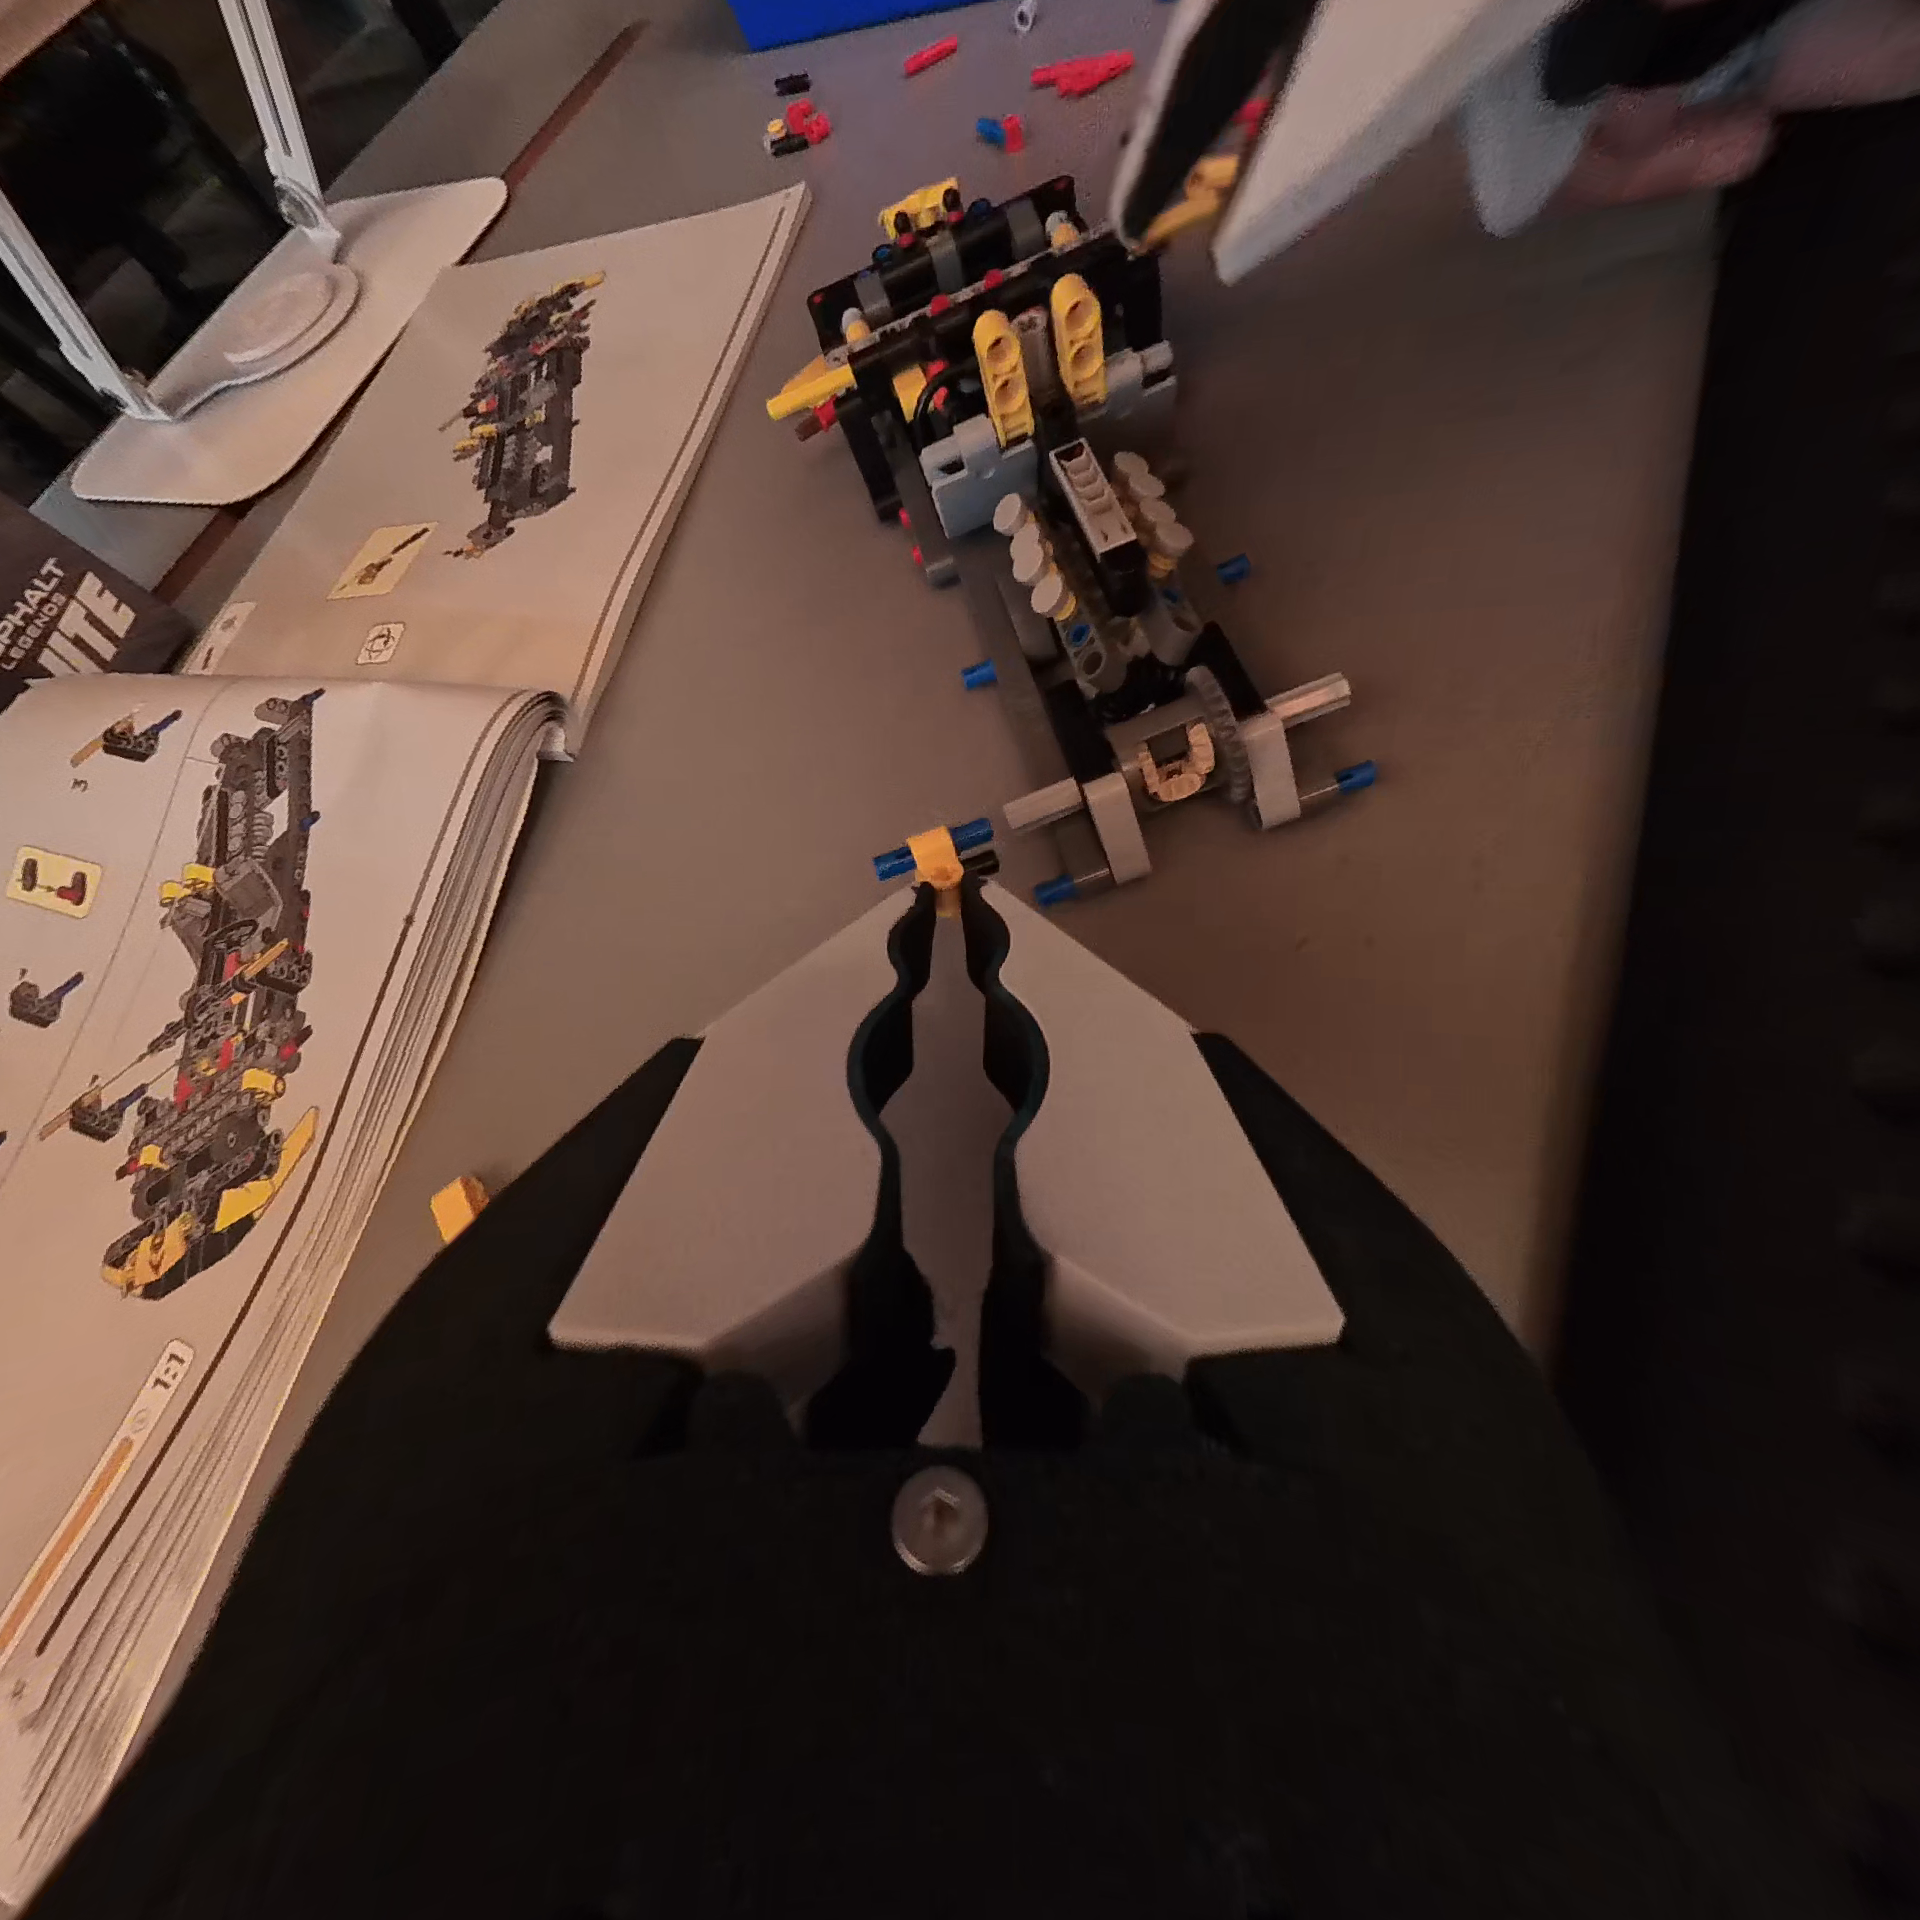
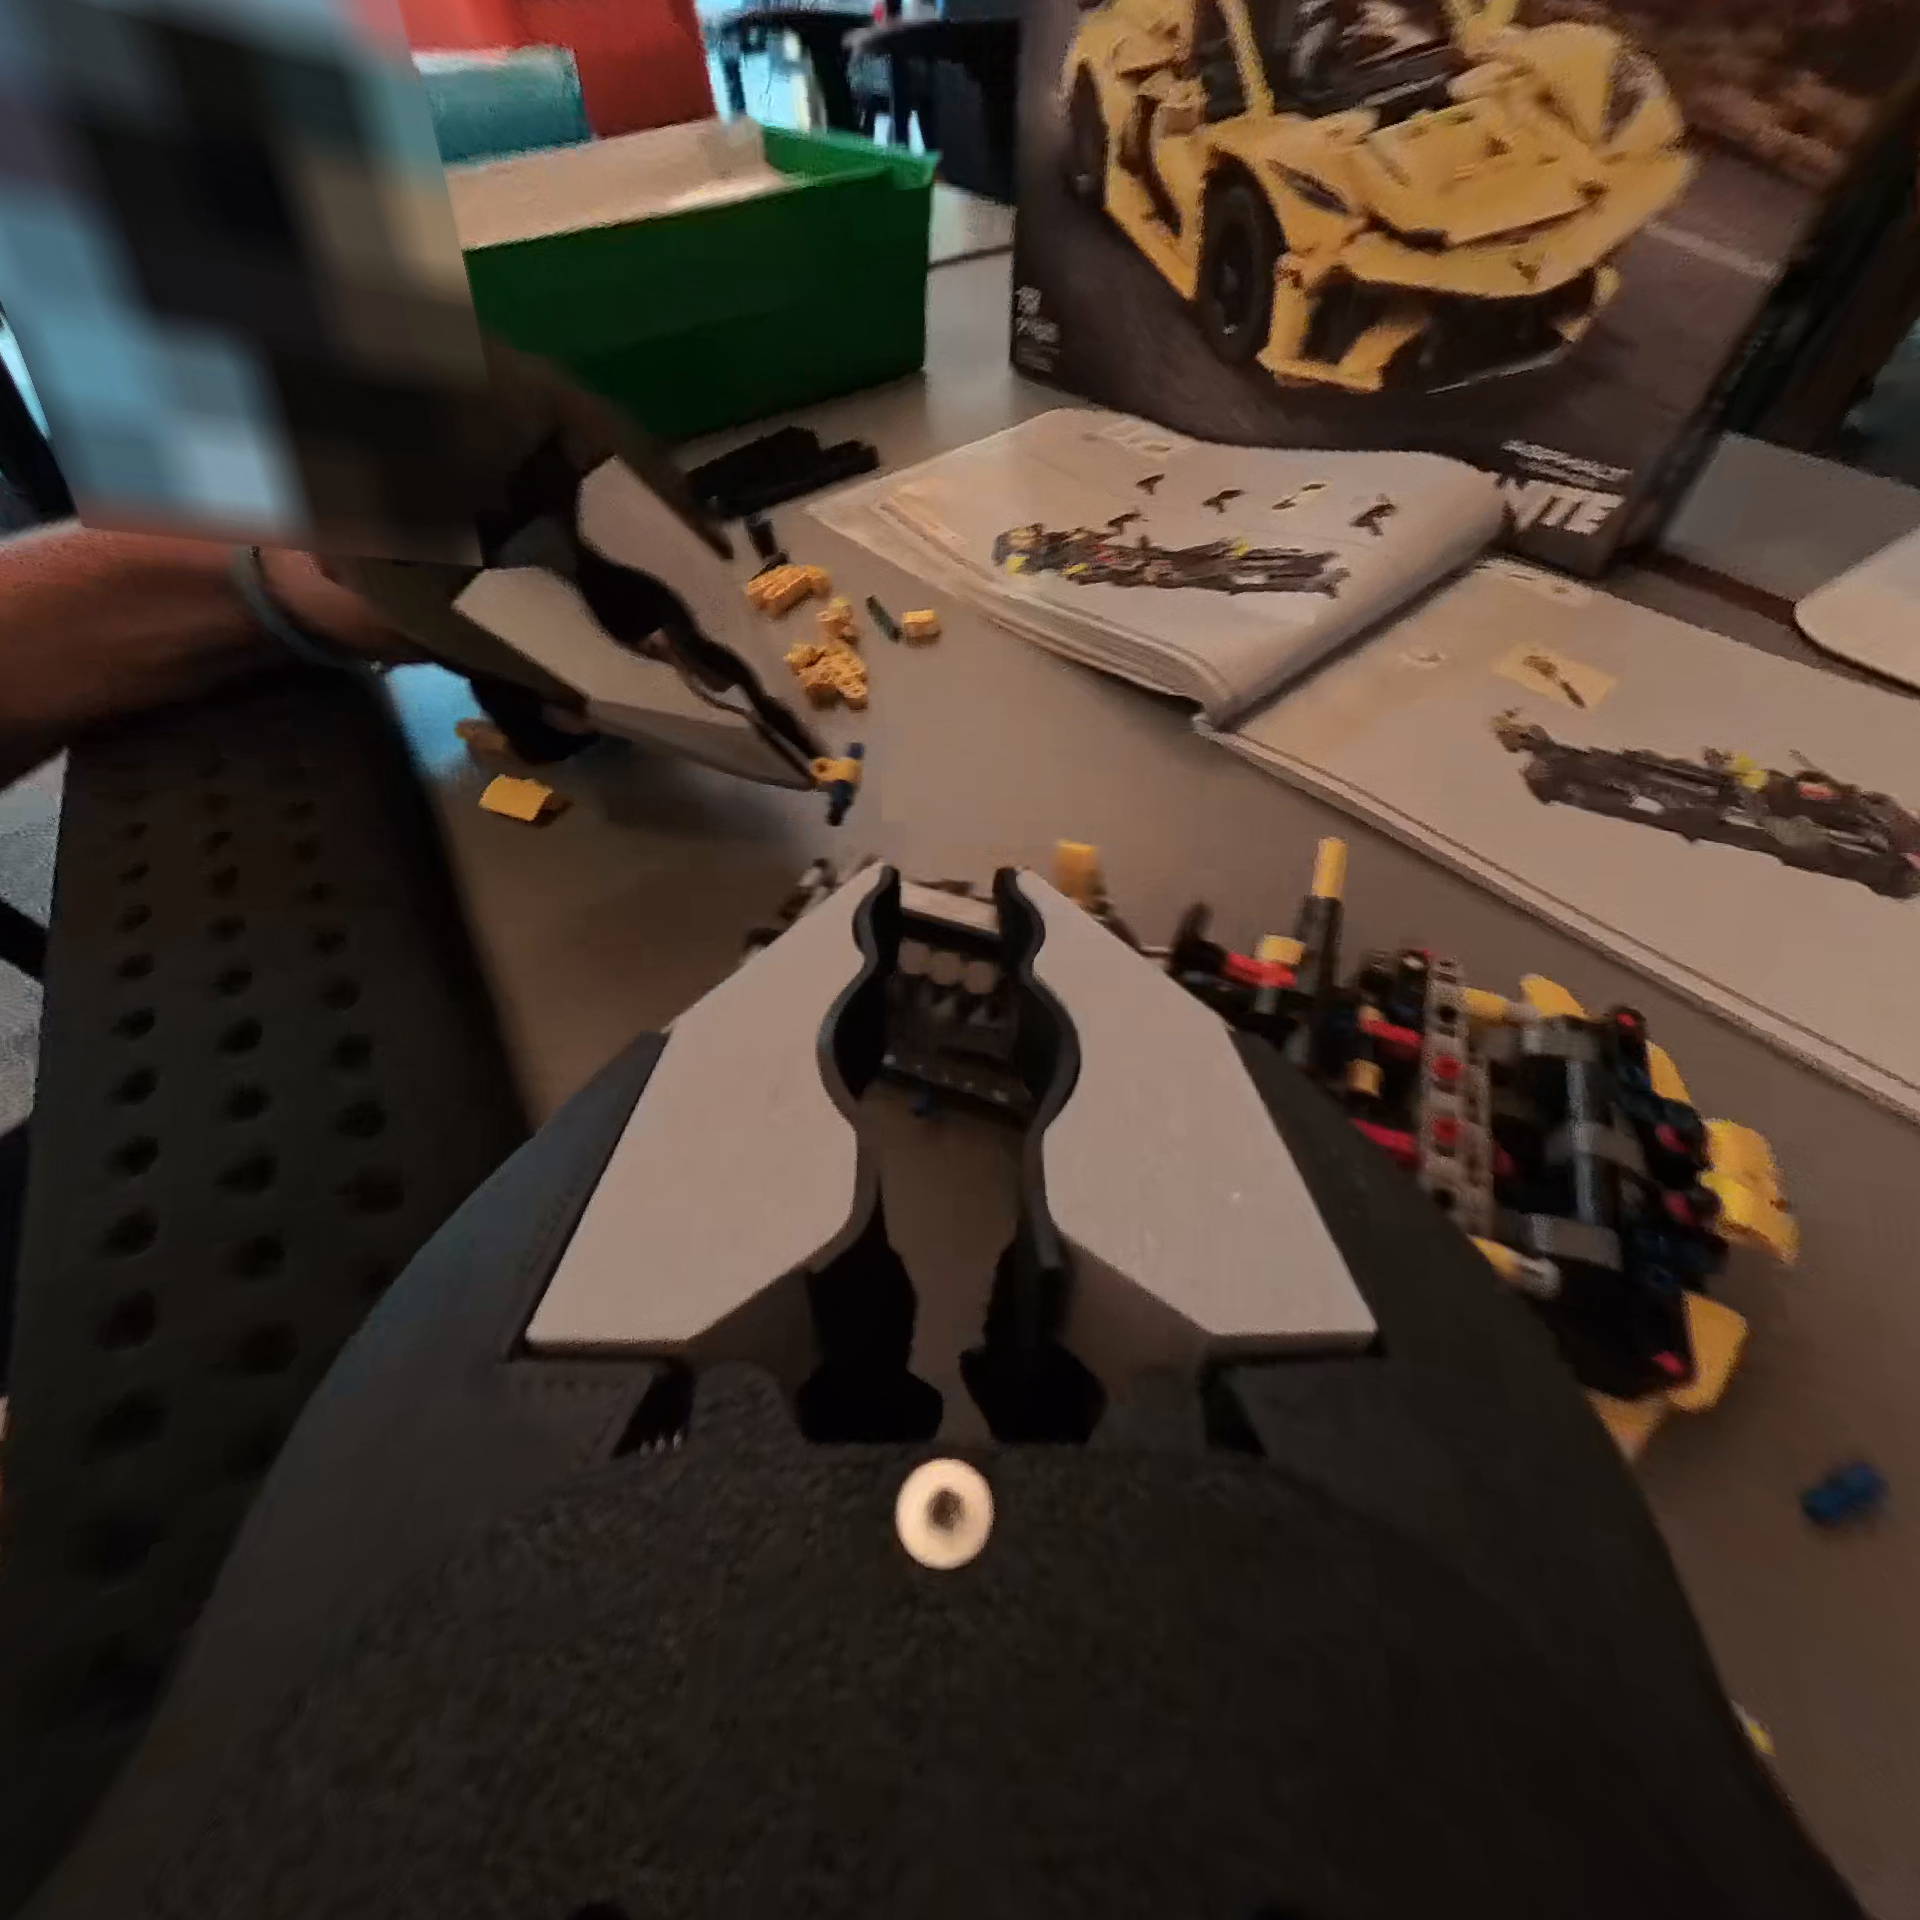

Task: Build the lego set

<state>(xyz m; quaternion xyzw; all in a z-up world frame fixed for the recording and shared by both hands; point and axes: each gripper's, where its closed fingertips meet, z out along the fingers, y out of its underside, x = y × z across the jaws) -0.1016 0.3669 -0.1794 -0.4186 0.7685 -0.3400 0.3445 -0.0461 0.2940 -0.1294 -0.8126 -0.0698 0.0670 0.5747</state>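
My left gripper (image 1: 943, 902) is shut on a small yellow connector (image 1: 935, 854) with blue and black pins through it. It holds the connector just short of the grey axle end of the partly built car chassis (image 1: 1039, 488), which lies lengthwise on the table. The left gripper also shows in the right wrist view (image 2: 826, 774), still holding the connector (image 2: 840, 771). My right gripper (image 2: 948, 883) has its jaws apart and hangs over the chassis (image 2: 1507, 1122), whose engine block shows through the gap. It shows blurred in the left wrist view (image 1: 1174, 208).
An open instruction booklet (image 1: 312, 935) lies at the left and shows again in the right wrist view (image 2: 1195, 561). The set's box (image 2: 1455, 260) and a green bin (image 2: 707, 291) stand behind. Loose yellow parts (image 2: 826, 655) and red parts (image 1: 1081, 73) are scattered. A lamp base (image 1: 260, 343) stands at the far left. The left gripper's tips are roughly 11 cm from the right gripper's.
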